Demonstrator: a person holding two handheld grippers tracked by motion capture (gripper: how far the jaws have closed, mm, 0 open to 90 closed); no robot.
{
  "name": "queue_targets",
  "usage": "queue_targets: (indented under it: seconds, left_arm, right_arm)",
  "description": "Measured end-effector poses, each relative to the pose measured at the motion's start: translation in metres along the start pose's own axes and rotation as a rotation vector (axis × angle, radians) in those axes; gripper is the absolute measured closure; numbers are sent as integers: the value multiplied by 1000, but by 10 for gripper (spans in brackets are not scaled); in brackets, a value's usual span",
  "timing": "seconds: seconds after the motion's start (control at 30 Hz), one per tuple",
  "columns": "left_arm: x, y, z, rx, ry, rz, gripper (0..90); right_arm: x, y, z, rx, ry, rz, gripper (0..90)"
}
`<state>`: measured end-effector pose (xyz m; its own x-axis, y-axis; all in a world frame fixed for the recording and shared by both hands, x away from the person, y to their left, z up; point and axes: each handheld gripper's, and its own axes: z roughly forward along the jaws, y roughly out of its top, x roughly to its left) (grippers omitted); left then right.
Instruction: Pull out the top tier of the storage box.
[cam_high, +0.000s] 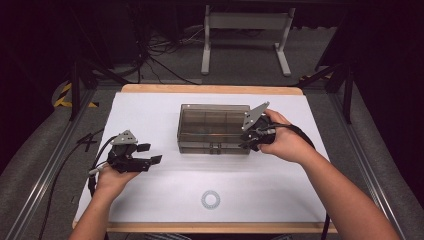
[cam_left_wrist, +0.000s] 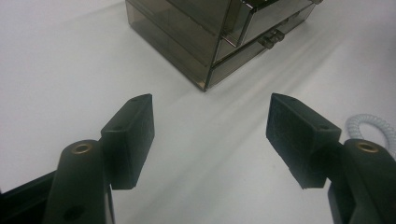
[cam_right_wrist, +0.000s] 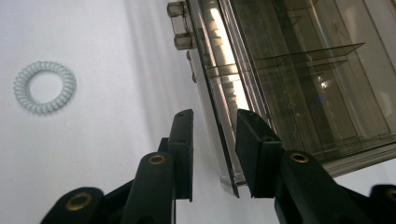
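One hair tie (cam_right_wrist: 45, 87) beside organizer box (cam_right_wrist: 299, 84)

Right claw (cam_right_wrist: 214, 154) straddles organizer box's (cam_right_wrist: 299, 79) front wall.

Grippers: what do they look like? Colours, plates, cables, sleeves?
Both are black. The left gripper and right gripper each carry a grey three-cornered plate on top and trail a dark cable. The pads are flat, textured blocks; brass-coloured rivets show at the joints. Forearms bare, no sleeves.
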<state>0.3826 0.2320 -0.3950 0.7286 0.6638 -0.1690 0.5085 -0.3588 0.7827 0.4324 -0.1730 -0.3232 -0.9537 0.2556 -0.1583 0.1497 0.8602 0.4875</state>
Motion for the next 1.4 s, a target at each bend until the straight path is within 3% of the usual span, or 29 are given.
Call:
queue_targets:
  seconds: [0.63, 0.9, 1.4]
  left_arm:
    - [0, 0, 0, -5, 3, 2, 331]
    - [0, 0, 0, 0, 0, 2, 331]
    - [1, 0, -2, -10, 6, 4, 332]
  right_arm:
    - [2, 3, 17, 64, 6, -38, 745]
    - [2, 5, 17, 88, -9, -50, 829]
    - [19, 3, 8, 115, 37, -78, 845]
